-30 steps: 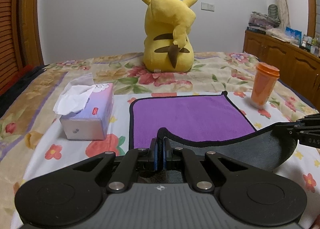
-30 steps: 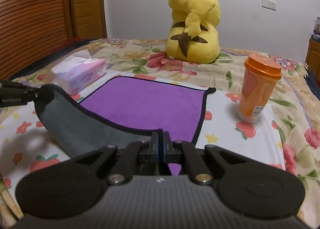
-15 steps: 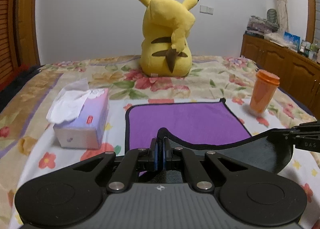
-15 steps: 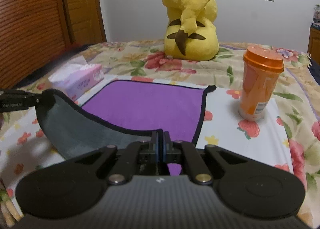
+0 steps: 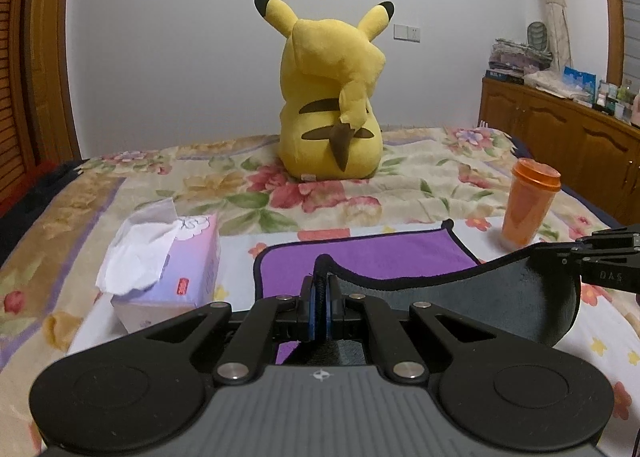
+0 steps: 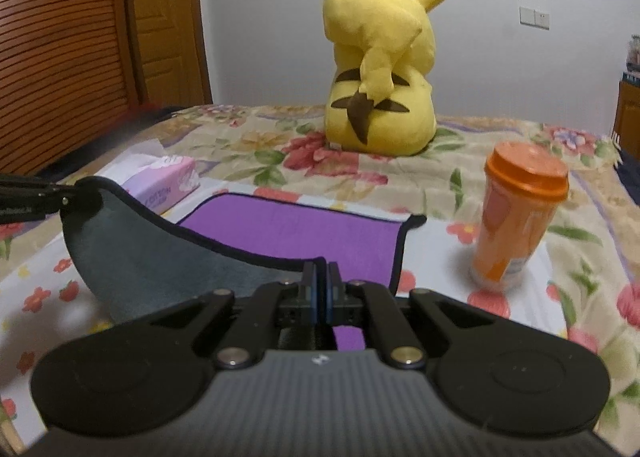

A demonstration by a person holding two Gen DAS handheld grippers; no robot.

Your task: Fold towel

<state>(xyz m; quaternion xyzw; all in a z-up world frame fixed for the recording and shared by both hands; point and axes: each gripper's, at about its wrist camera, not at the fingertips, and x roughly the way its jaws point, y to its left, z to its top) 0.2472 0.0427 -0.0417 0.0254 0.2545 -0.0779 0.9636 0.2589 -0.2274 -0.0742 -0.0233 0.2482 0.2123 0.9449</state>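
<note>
A towel, purple on top [image 5: 372,253] and grey underneath [image 5: 480,305], with a black hem, lies on the flowered bed. Its near edge is lifted off the bed and sags between the two grippers. My left gripper [image 5: 320,289] is shut on the near left corner. My right gripper [image 6: 320,277] is shut on the near right corner; the purple face [image 6: 296,229] and grey underside [image 6: 160,261] show in its view. Each gripper's tip shows at the edge of the other's view. The far half rests flat on the bed.
A pink tissue box [image 5: 172,273] stands left of the towel, also in the right wrist view [image 6: 164,181]. An orange lidded cup [image 5: 528,201] [image 6: 516,217] stands to its right. A yellow plush toy [image 5: 332,105] sits behind. A wooden cabinet [image 5: 560,137] is at far right.
Both grippers have risen with the towel's near corners and moved towards the far edge; less of the purple face shows now.
</note>
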